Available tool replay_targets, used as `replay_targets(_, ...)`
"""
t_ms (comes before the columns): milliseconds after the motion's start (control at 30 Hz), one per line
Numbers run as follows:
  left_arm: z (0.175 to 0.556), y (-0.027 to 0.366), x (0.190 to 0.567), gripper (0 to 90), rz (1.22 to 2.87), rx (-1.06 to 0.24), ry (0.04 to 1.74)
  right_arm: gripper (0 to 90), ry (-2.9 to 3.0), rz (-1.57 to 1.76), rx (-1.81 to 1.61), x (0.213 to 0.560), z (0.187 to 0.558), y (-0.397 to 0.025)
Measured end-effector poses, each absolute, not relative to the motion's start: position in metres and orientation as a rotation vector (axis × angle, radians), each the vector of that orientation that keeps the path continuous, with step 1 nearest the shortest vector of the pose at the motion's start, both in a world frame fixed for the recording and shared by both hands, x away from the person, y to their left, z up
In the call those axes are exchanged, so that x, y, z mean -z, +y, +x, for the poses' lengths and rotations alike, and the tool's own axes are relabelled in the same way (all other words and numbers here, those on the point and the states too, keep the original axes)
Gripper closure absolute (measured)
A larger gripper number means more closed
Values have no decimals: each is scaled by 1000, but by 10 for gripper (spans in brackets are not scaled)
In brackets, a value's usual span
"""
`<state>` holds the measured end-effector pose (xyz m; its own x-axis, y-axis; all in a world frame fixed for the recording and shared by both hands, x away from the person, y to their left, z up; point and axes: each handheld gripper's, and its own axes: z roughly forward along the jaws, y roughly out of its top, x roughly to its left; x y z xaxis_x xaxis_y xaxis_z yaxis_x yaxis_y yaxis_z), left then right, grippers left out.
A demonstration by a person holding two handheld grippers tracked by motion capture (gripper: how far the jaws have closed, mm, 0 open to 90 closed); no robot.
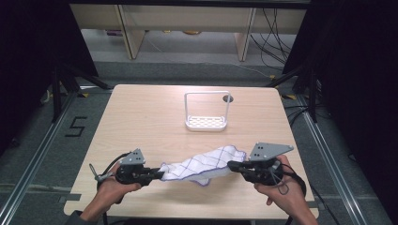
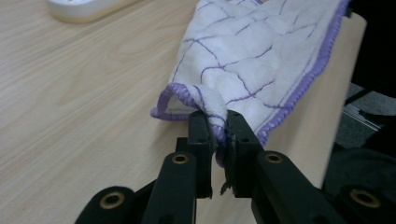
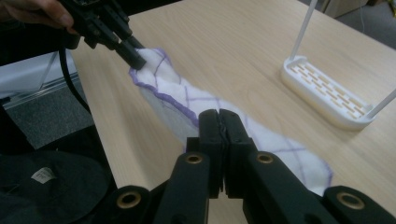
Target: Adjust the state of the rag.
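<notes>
A black "5" (image 1: 75,126) is marked on the floor left of the wooden table (image 1: 141,117); a small pale tag (image 3: 41,174) on dark fabric in the right gripper view is too blurred to read. A white cloth with purple grid lines and purple hem (image 1: 204,164) hangs stretched between the 2 grippers above the table's near edge. The left gripper (image 1: 157,174) has its jaws pinching one hemmed corner; the right gripper (image 1: 232,165) has its jaws pressed together on the cloth's other end, which hides the pinched fold. A white wire-frame rack (image 1: 206,111) stands well behind the cloth; its top is cut off in the right gripper view.
</notes>
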<state>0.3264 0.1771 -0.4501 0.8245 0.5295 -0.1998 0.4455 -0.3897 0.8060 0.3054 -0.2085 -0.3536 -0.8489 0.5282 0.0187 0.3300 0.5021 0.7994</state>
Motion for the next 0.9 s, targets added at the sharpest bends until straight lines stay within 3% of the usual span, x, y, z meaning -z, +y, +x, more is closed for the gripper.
replay_targets(167, 325, 175, 434, 811, 2007, -95, 705, 892, 2497, 744, -1259, 333, 324, -207)
replay_targets(300, 345, 169, 440, 800, 1994, -70, 760, 892, 2488, 802, -1214, 337, 367, -205)
replay_targets(667, 402, 164, 490, 770, 2002, -64, 960, 892, 2519, 985, -1018, 414, 474, -177)
replay_targets(900, 410, 172, 500, 625, 1998, -119, 1025, 876, 2534, 1145, -899, 448, 505, -160)
